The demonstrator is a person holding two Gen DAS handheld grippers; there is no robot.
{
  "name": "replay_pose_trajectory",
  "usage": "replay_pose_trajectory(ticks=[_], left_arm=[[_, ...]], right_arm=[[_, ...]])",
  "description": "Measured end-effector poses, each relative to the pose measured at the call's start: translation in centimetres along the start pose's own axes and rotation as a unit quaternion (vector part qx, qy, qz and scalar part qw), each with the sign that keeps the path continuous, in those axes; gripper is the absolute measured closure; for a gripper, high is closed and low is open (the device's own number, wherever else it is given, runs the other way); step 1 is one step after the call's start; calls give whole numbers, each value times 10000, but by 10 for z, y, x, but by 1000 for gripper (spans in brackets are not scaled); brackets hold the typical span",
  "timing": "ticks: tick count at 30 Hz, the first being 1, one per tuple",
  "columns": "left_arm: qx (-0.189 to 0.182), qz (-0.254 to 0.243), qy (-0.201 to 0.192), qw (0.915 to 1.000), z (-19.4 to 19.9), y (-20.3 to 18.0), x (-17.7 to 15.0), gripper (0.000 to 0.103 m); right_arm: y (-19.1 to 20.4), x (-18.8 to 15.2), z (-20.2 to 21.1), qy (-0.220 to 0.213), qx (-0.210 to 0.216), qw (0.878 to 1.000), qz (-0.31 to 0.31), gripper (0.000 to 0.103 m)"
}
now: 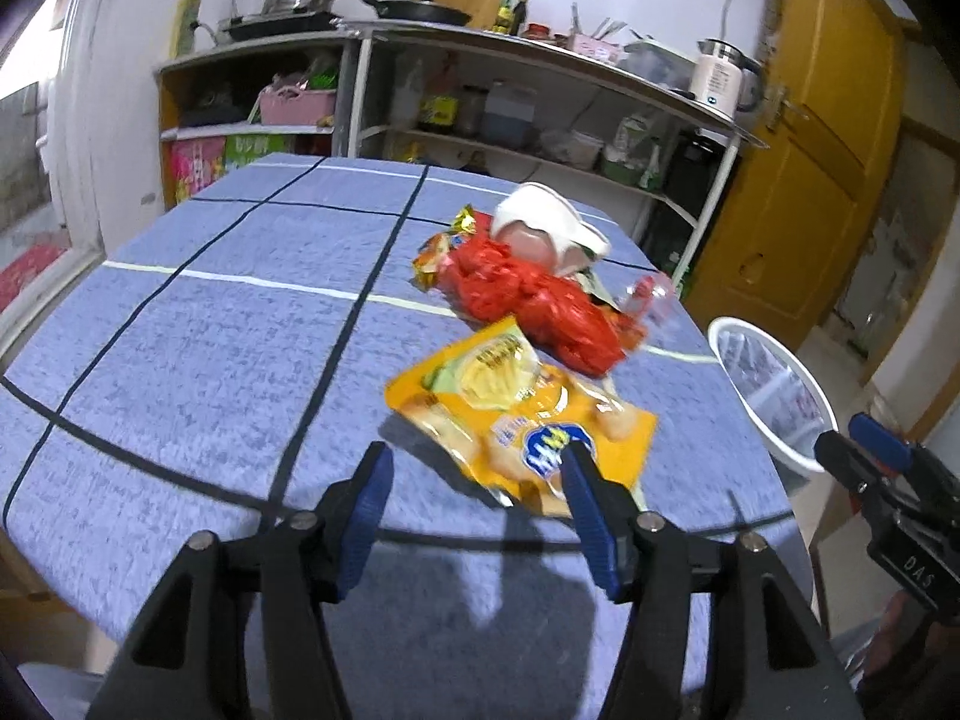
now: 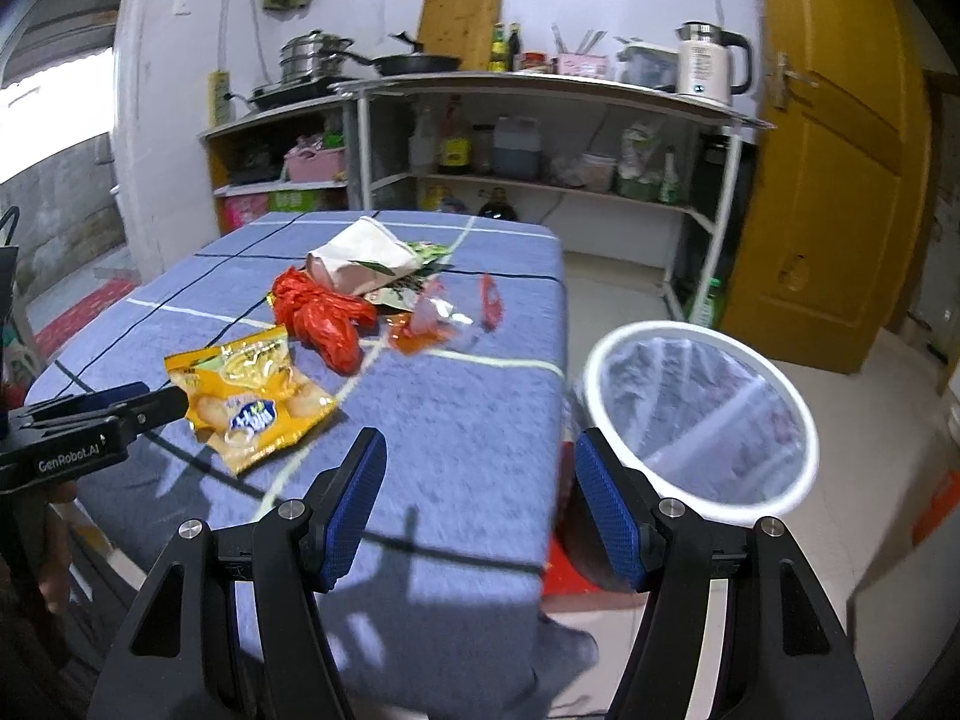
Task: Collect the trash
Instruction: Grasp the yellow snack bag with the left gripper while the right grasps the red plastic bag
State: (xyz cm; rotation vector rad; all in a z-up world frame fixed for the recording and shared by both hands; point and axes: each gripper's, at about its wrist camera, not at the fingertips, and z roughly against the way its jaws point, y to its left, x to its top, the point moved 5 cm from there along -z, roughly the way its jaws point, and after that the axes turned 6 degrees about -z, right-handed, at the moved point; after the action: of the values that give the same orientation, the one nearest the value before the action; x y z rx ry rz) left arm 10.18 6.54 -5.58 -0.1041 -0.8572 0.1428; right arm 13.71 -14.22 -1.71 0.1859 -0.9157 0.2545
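Two near views, perhaps one table (image 1: pixel 198 324)

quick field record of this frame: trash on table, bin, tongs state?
surface: table with blue checked cloth
nearest trash: yellow snack bag, flat
other trash: red plastic bag, white paper bag, small wrappers
bin: white-rimmed wastebasket, on floor beside the table
left tongs: open, at the snack bag
right tongs: open, holding nothing
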Motion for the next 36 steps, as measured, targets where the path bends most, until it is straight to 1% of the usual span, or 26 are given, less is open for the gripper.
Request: replay_pose_trajectory(ticks=[5,9,11,13,14,15,16,17,19,24,29,31,33,34,36], left_arm=[[-148,376,308,9987,-23,12,7,39],[-325,386,465,9976,-37,10,7,40],[-409,344,540,9971,-42,7,6,49],[-395,228,567,9973,-45,4,6,64],[-376,187,569,9975,-46,3,6,68],[-394,190,574,9974,-47,3,6,76],[-420,204,579,9972,-48,3,6,83],[-427,212,573,9972,-48,4,6,84],[-444,209,543,9973,-47,5,6,91],[-505,179,335,9980,-37,10,9,94],[-537,237,250,9980,-31,18,11,95],[-517,271,233,9980,-30,22,11,95],[-503,306,234,9980,-29,27,11,95],[-489,314,230,9980,-29,28,11,95],[-476,326,230,9981,-29,31,10,95]], right_arm=[[13,19,-29,227,394,9989,121,37],[20,30,-47,403,645,9968,234,37],[24,35,-58,513,750,9954,316,37],[27,38,-67,606,805,9940,419,37],[29,40,-71,653,849,9931,469,37],[32,43,-78,732,925,9917,519,37],[34,44,-83,801,965,9906,539,37],[36,45,-89,879,1003,9894,569,37],[42,47,-100,1040,1127,9862,623,37],[63,48,-125,1292,1350,9782,902,39],[84,49,-147,1482,1467,9709,1175,48],[87,48,-155,1571,1462,9692,1212,53],[89,45,-163,1687,1495,9663,1243,62],[90,44,-165,1724,1513,9655,1234,69],[91,44,-164,1675,1492,9665,1247,73]])
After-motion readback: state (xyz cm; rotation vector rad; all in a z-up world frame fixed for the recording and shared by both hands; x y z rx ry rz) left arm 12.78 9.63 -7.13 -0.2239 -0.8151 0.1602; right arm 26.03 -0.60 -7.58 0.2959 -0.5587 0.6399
